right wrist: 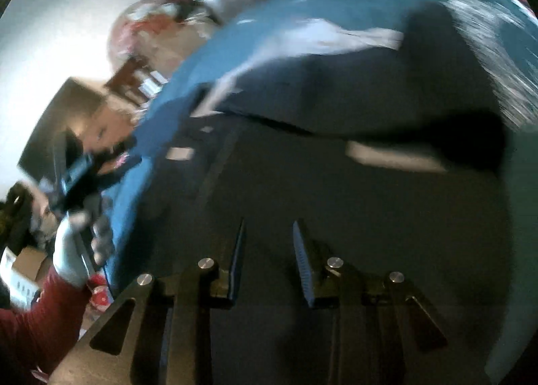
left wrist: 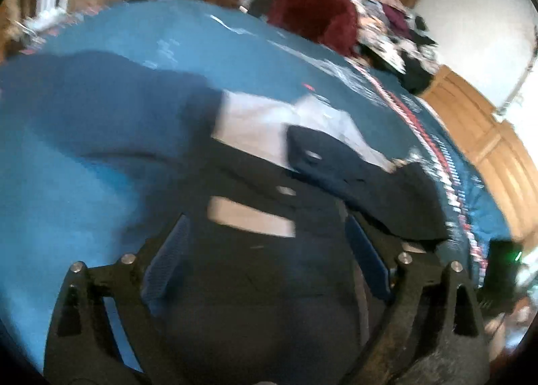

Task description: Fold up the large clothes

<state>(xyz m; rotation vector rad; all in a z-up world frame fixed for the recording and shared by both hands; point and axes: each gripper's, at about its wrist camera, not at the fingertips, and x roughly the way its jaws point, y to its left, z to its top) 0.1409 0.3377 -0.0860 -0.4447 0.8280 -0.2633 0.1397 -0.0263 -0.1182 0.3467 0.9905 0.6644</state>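
A dark navy garment [left wrist: 255, 284] with pale patches lies spread on a blue bedspread [left wrist: 84, 156]; both views are motion-blurred. My left gripper [left wrist: 265, 250] hovers just over the garment's near part, wide open, with nothing between its blue pads [left wrist: 164, 260]. In the right wrist view the same dark garment [right wrist: 353, 216] fills the lower frame. My right gripper [right wrist: 269, 250] is open with a narrower gap and points down at the cloth, nothing pinched. The left gripper [right wrist: 77, 183] also shows at the left edge, held by a gloved hand [right wrist: 70, 260] with a red sleeve.
A heap of clothes topped by a dark red fluffy item [left wrist: 316, 14] sits at the bed's far side. The bedspread's red-and-white patterned border [left wrist: 437, 149] runs along its right edge, with wooden panelling [left wrist: 487, 136] beyond. Boxes and clutter [right wrist: 30, 267] lie beside the bed.
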